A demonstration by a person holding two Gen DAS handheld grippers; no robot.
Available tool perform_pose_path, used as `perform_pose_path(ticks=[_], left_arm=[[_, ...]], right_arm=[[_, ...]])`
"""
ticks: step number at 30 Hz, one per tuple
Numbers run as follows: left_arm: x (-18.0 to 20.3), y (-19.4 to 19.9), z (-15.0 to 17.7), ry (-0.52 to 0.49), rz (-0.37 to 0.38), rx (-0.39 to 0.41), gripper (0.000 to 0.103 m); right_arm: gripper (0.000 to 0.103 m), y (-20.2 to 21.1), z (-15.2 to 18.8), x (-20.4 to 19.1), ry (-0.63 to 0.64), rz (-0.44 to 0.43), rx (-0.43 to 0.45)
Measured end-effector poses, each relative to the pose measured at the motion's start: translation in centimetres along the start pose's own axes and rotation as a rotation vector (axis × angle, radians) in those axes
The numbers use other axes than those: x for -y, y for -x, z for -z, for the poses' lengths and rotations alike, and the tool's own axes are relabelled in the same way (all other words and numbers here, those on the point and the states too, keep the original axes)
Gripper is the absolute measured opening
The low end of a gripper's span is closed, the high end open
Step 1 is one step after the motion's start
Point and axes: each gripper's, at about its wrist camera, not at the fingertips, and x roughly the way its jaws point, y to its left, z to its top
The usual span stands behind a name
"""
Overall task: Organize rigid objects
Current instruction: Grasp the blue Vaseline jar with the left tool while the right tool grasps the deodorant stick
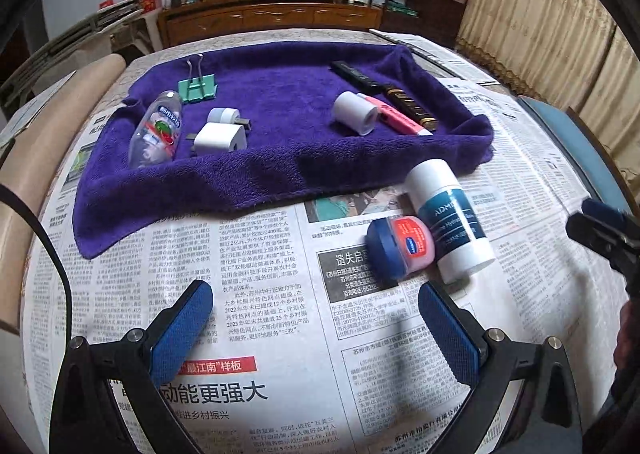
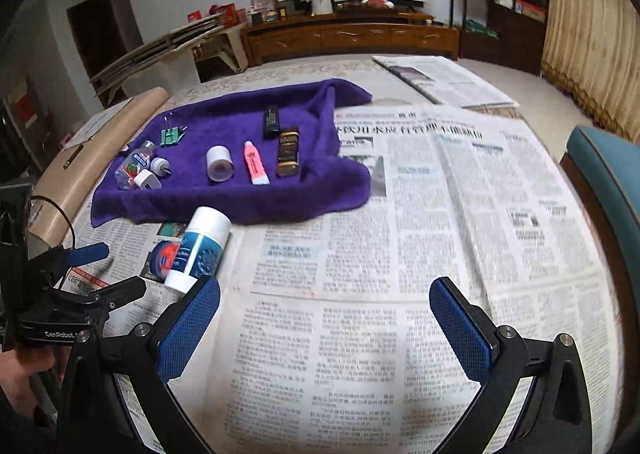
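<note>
A purple towel lies on the newspaper-covered table. On it lie a clear bottle, a green binder clip, two white plugs, a white roll, a pink tube and dark cases. Off the towel, on the newspaper, lie a small blue-lidded pink jar and a white and teal bottle. My left gripper is open and empty, just short of the jar. My right gripper is open and empty above the newspaper, right of the bottle.
Newspaper covers the table. A brown roll lies along the left edge. A blue chair stands at the right. A wooden cabinet and shelves stand at the far wall.
</note>
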Motion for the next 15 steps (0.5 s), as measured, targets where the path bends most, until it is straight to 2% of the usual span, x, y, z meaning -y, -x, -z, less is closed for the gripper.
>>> perform_pose_path(ticks=[4, 8, 12, 15], left_arm=[[0.5, -0.6, -0.3, 0.016, 0.001, -0.006, 0.103], [2.1, -1.5, -0.5, -0.045, -0.017, -0.014, 0.103], [3.3, -2.3, -1.0, -0.056, -0.015, -0.009, 0.103], [3.8, -2.8, -1.3, -0.054, -0.044, -0.002, 0.101]], right_arm=[[0.103, -0.2, 1.0, 1.2, -0.028, -0.022, 0.001], [0.103, -0.7, 1.6, 1.8, -0.038, -0.022, -0.008], [0.103, -0.8, 1.7, 2.0, -0.04, -0.027, -0.01], [0.103, -0.7, 1.7, 2.0, -0.032, -0.021, -0.009]])
